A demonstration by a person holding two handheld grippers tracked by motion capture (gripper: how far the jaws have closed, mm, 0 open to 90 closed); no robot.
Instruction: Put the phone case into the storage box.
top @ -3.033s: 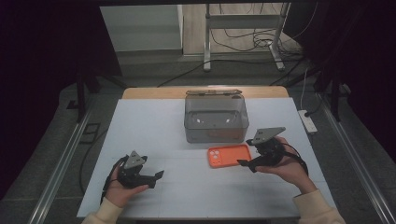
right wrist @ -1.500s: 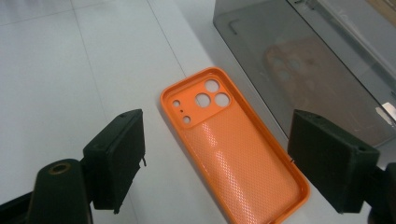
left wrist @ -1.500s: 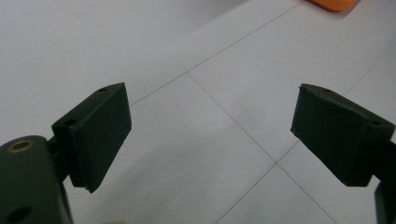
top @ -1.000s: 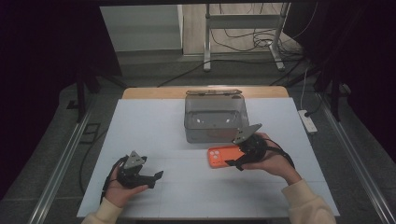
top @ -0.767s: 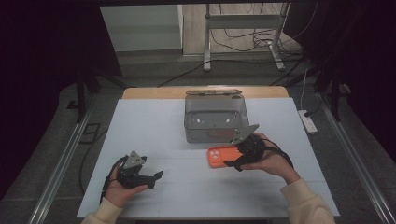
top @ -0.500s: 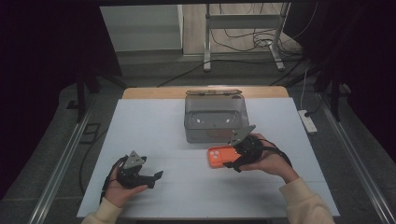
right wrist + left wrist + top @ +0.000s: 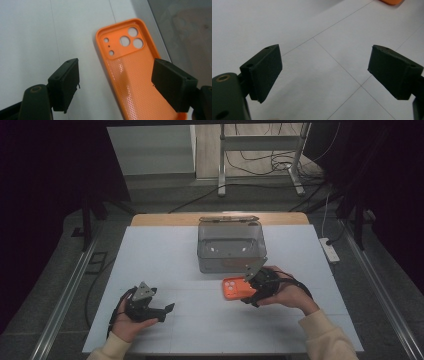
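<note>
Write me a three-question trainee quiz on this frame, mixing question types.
1. True or false: the right gripper is already clamped on the orange phone case.
2. Which way does the case lie? A) open inside facing up B) outer back facing up C) standing on edge
3. What stands on the table just beyond the case, and what is the left gripper holding?

Key
1. False: its jaws are open, one on each side of the case.
2. A: the inner pattern and raised rim show.
3. A clear plastic box; the left gripper is open and holds nothing.
</note>
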